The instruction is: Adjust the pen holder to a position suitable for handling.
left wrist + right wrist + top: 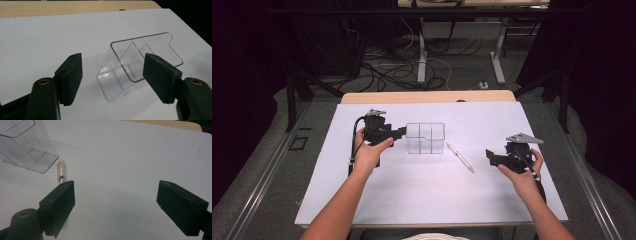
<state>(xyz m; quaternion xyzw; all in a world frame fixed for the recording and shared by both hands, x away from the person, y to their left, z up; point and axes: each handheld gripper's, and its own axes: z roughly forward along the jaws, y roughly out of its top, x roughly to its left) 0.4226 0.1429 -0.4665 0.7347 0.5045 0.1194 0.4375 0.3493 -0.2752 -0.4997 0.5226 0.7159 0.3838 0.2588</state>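
Black jaws of the left gripper [112,80] stand spread around the near corner of the clear divided holder [140,60], their pads apart from its walls. On the white table [422,190], the holder stands upright. Right gripper [115,205], jaws likewise spread and empty, hovers just beside the pen [61,171].

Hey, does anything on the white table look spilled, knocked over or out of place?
Nothing spilled or damaged. The clear divided organizer stands upright, and the pen lies loose on the table beside it rather than in a compartment.
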